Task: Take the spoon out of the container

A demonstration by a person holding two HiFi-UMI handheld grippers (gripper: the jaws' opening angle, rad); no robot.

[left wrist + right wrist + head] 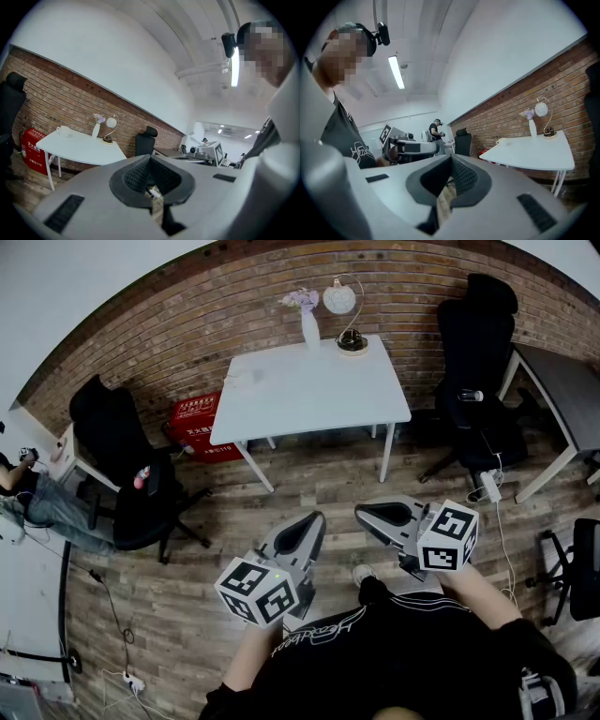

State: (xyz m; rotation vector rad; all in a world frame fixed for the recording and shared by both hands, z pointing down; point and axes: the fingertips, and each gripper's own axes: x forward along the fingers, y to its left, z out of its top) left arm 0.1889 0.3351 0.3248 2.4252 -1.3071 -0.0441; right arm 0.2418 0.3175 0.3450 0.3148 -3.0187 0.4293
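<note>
A white table (309, 390) stands against the brick wall, well ahead of me. On it are a white cup (246, 378), a vase with flowers (307, 320) and a globe lamp (345, 315). No spoon can be made out at this distance. My left gripper (317, 519) and right gripper (362, 512) are held close to my body over the wooden floor, far from the table. Both point forward, jaws together and nothing between them. The left gripper view shows the cup (62, 131) small on the table's left end; the right gripper view shows the same cup (502, 141).
Black office chairs stand left (122, 465) and right (478, 362) of the table. A red box (197, 423) sits under its left side. A grey desk (562, 390) is at the far right, and a power strip (489, 486) with cables lies on the floor. A person (37, 502) sits at far left.
</note>
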